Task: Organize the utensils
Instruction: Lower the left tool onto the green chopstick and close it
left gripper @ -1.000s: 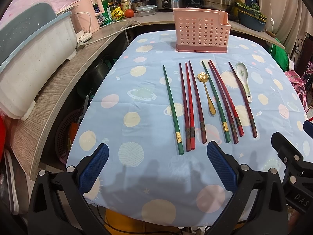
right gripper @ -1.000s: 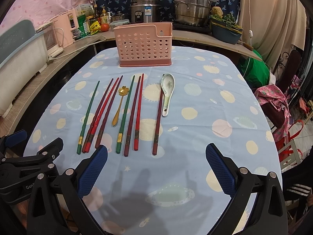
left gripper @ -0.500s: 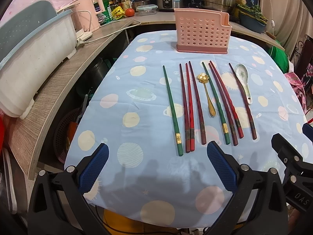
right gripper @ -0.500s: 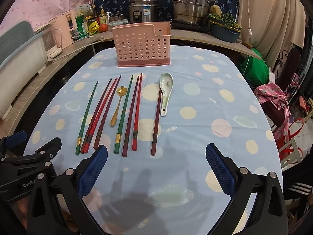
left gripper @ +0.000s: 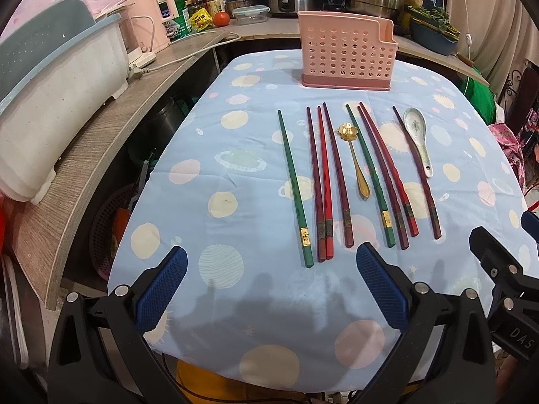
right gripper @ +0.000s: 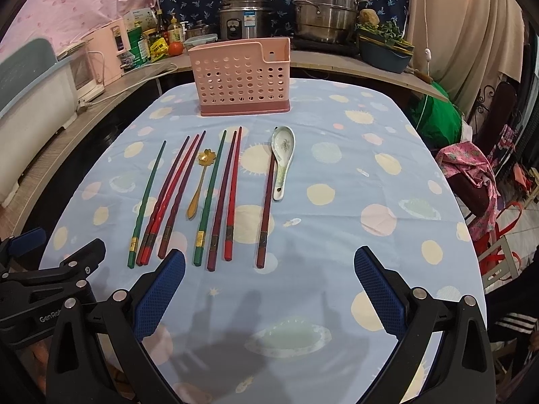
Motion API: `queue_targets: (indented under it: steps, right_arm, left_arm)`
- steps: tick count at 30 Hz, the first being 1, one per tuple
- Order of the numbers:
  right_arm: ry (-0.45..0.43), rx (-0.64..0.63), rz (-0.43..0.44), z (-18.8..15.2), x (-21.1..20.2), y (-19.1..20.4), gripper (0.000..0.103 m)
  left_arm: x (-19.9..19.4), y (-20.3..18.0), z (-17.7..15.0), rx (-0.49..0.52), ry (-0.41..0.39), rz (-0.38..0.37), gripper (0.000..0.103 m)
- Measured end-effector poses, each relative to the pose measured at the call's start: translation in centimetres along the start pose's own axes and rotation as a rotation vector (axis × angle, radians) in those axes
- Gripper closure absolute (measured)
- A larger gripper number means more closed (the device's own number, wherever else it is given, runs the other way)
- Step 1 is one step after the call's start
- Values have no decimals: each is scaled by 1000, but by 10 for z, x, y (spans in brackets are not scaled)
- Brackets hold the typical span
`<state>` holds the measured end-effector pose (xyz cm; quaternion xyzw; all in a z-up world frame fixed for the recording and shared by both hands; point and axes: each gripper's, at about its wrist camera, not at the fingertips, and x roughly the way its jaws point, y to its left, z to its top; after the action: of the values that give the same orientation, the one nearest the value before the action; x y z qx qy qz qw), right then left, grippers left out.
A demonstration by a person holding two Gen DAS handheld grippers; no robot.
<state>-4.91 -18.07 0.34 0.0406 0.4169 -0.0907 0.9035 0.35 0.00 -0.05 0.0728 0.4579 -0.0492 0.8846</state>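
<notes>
Spread flat on a blue spotted tablecloth [left gripper: 235,155]: eight chopsticks, a gold spoon [left gripper: 355,155] and a white ceramic spoon [left gripper: 417,134], all lengthwise, thick ends toward the cameras; upright behind them at the far end of the table, a pink perforated holder [left gripper: 347,55], well apart from the utensil tips.

From the left in the left wrist view: a green chopstick [left gripper: 292,188] lying alone; then three red and maroon chopsticks [left gripper: 323,181] packed close, the first two touching near their thick ends; then the gold spoon, flower-shaped bowl pointing away; then a second green chopstick [left gripper: 369,175] with two red ones [left gripper: 387,175] just beside it; last, a single maroon chopstick [left gripper: 417,175] with the ceramic spoon just beside its far end, bowl up and pointing away.

Low over the near edge of the cloth, left gripper [left gripper: 269,289], jaws spread wide and grasping nothing, blue pads [left gripper: 161,289] framing the thick ends of the left-hand chopsticks; to its right in that view, part of the other tool's black frame.

Right gripper [right gripper: 269,289] likewise released and bare, jaws wide, left pad [right gripper: 161,289] near the butt of the green chopstick [right gripper: 209,198] in the middle group; ceramic spoon [right gripper: 282,158] and holder [right gripper: 239,75] straight ahead.

Around the table: a grey wooden counter [left gripper: 94,141] with a white tub [left gripper: 57,94], a rice cooker [right gripper: 244,17], a steel steamer pot [right gripper: 325,11], bottles and a tomato [left gripper: 221,18]; at right, a green bag [right gripper: 438,118].
</notes>
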Motion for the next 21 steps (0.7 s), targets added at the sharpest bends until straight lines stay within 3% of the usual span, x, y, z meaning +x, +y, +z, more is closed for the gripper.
queue_targets:
  steps: [9, 21]
  right_arm:
    - [9, 9, -3, 1, 6, -2, 7]
    - [31, 29, -8, 3, 20, -9, 7]
  left_arm:
    - [29, 23, 7, -90, 54, -31, 8]
    - [72, 17, 14, -62, 98, -22, 20]
